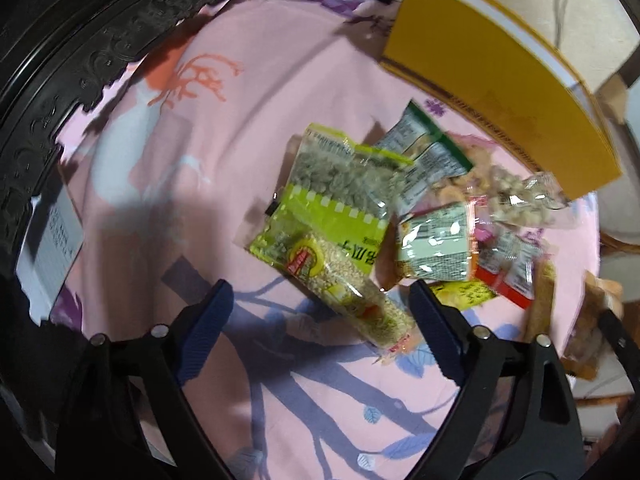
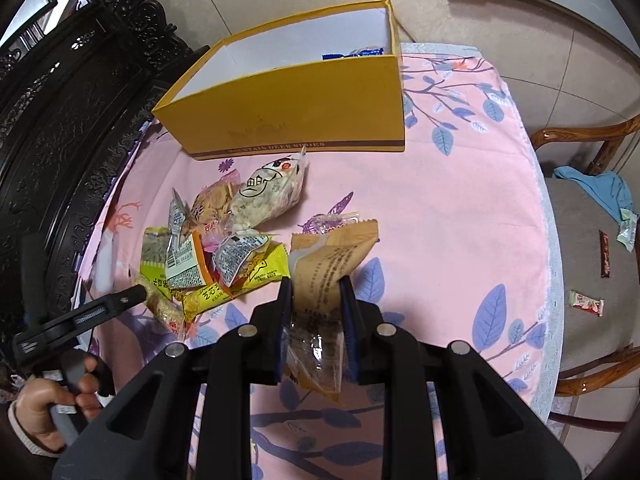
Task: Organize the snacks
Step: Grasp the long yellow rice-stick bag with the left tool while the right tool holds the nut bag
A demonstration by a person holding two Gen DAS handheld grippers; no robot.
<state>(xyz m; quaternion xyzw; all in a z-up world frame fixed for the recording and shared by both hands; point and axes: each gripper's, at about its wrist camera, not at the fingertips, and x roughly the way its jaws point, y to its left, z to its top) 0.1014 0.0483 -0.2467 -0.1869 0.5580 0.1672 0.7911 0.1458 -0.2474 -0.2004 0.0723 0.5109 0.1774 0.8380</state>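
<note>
A yellow shoe box [image 2: 304, 112] stands open on the pink tablecloth [image 2: 440, 208], with a blue-wrapped snack [image 2: 352, 53] inside; it also shows in the left wrist view [image 1: 500, 80]. A pile of snack packets [image 2: 224, 240] lies in front of it. My right gripper [image 2: 316, 292] is shut on a tan snack packet [image 2: 332, 264] held above the cloth. My left gripper [image 1: 320, 296] is open just above a green packet of seeds [image 1: 332, 224] at the pile's edge; it also appears in the right wrist view [image 2: 120, 300].
Dark carved wooden furniture [image 2: 60, 120] borders the table's left side. A wooden chair [image 2: 592, 240] at the right holds a blue cloth [image 2: 600, 188] and several small snacks [image 2: 586, 304]. A white paper [image 1: 52, 248] lies at the cloth's left edge.
</note>
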